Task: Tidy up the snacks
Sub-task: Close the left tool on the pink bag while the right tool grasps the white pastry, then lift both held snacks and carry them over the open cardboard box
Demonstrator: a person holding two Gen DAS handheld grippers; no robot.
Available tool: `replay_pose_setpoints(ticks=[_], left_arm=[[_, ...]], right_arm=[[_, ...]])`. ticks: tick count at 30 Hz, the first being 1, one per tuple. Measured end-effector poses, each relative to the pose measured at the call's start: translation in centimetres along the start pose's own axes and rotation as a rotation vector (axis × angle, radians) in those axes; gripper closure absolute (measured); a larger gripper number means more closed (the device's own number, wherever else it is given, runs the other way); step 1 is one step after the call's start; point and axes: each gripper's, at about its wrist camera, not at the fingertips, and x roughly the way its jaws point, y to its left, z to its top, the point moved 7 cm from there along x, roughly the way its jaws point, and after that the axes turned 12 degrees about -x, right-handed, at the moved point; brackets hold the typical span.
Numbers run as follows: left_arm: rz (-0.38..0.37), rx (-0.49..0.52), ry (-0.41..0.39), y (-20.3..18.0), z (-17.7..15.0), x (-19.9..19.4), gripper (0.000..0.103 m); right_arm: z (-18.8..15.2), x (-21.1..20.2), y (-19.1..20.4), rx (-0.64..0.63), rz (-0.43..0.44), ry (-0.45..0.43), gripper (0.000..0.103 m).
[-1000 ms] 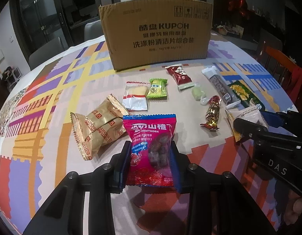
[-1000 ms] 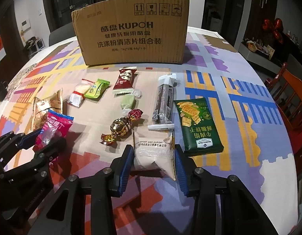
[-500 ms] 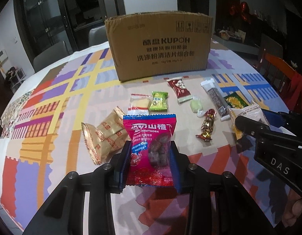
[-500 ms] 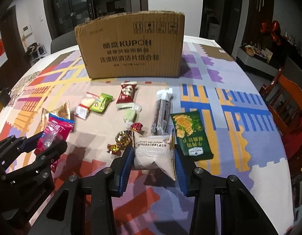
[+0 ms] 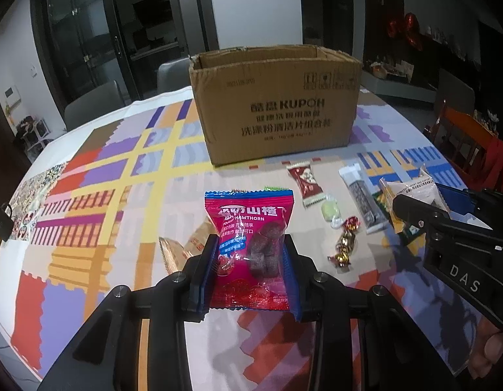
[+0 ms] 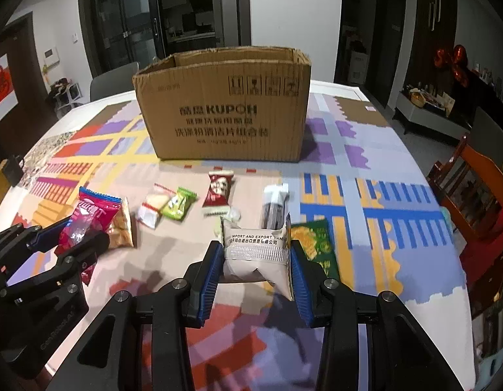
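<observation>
My left gripper (image 5: 250,260) is shut on a red hawthorn snack pack (image 5: 251,228) and holds it above the table; it also shows in the right wrist view (image 6: 88,218). My right gripper (image 6: 256,260) is shut on a beige snack pouch (image 6: 254,254), also lifted; the pouch shows in the left wrist view (image 5: 411,192). An open brown cardboard box (image 6: 225,114) stands at the back of the table, its top open toward me (image 5: 277,110).
Loose snacks lie on the patterned tablecloth (image 6: 365,169): a dark red pack (image 6: 219,189), a green pack (image 6: 178,203), a white pack (image 6: 152,208), a long grey bar (image 6: 274,205), a green cracker bag (image 6: 318,244), a foil candy (image 5: 344,244). Wooden chair (image 6: 473,189) at right.
Both grippers have risen with their packs, away from the table. The box's open top has come into view and the loose snacks look farther below.
</observation>
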Motion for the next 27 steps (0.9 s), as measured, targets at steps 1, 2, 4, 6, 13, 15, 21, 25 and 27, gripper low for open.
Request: replay_pose_setpoints(ticks=[1,2,4,6,13,15,21,25,27], left_arm=[[0.001,0.0,-0.005,0.0,0.3,-0.1,0.067],[0.002,0.001,-0.009,0.0,0.6,-0.2,0.067],[0.003,0.002,-0.014,0.0,1.1,-0.2,0.067],[0.003,0.003,-0.018,0.0,1.5,-0.3,0.067],[-0.007,0.001,-0.039,-0.2,3.4,-0.4,0.067],[-0.01,-0.003,-0.042,-0.2,4.0,-0.3,0.067],[-0.009,-0.009,-0.06,-0.3,5.9,-0.2,0.067],[-0.011,-0.01,-0.081,-0.5,7.6,-0.1,0.067],[-0.006,-0.009,-0.097,-0.5,8.6,-0.2,0.067]], right_arm=[[0.3,-0.1,-0.1,0.0,0.0,-0.004,0.061],[0.5,-0.1,-0.1,0.0,-0.001,-0.009,0.061],[1.0,-0.2,-0.2,0.001,-0.002,-0.017,0.061],[1.5,-0.2,-0.4,0.0,-0.003,-0.024,0.061],[3.1,-0.4,-0.8,-0.003,-0.006,-0.046,0.061],[3.8,-0.4,-1.0,-0.007,-0.008,-0.056,0.061],[5.7,-0.3,-1.4,-0.021,-0.009,-0.085,0.061],[7.2,-0.1,-1.6,-0.024,-0.005,-0.109,0.061],[8.0,-0.1,-1.8,-0.024,-0.002,-0.121,0.061]])
